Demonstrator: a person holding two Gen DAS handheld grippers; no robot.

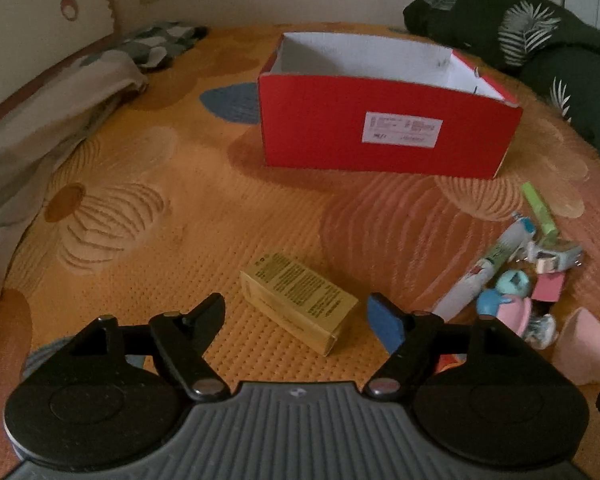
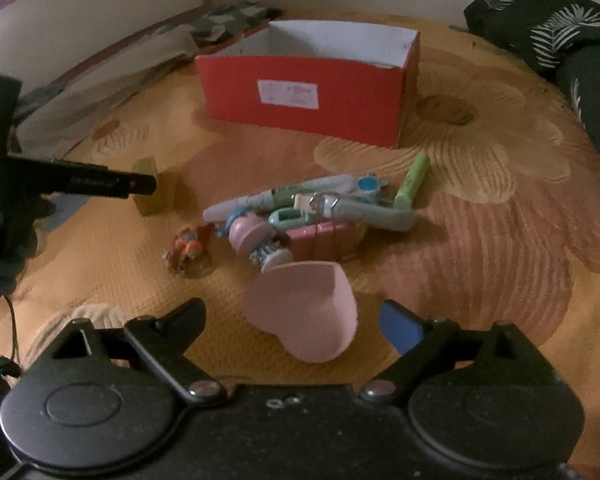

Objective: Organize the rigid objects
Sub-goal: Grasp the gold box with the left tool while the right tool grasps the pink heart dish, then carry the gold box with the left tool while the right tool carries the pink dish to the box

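Yellow carton (image 1: 298,302) lies between left gripper's (image 1: 296,316) spread jaws.

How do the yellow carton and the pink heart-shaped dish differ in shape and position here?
The yellow carton is a printed rectangular box lying on its side; the pink heart-shaped dish is plain, rounded and open, tipped on edge. The carton lies between the left tool's open fingers, the dish before the right tool. Both rest ungrasped on the orange bedspread.

Two low wrist views over an orange flower-patterned bedspread (image 1: 180,168), both facing the open red cardboard box (image 1: 380,128).

The left view sits close behind a yellow printed carton (image 1: 300,300); the right view sits close behind a pink heart-shaped dish (image 2: 304,312). Both share the box (image 2: 300,96) and the heap of small toys (image 2: 300,212).
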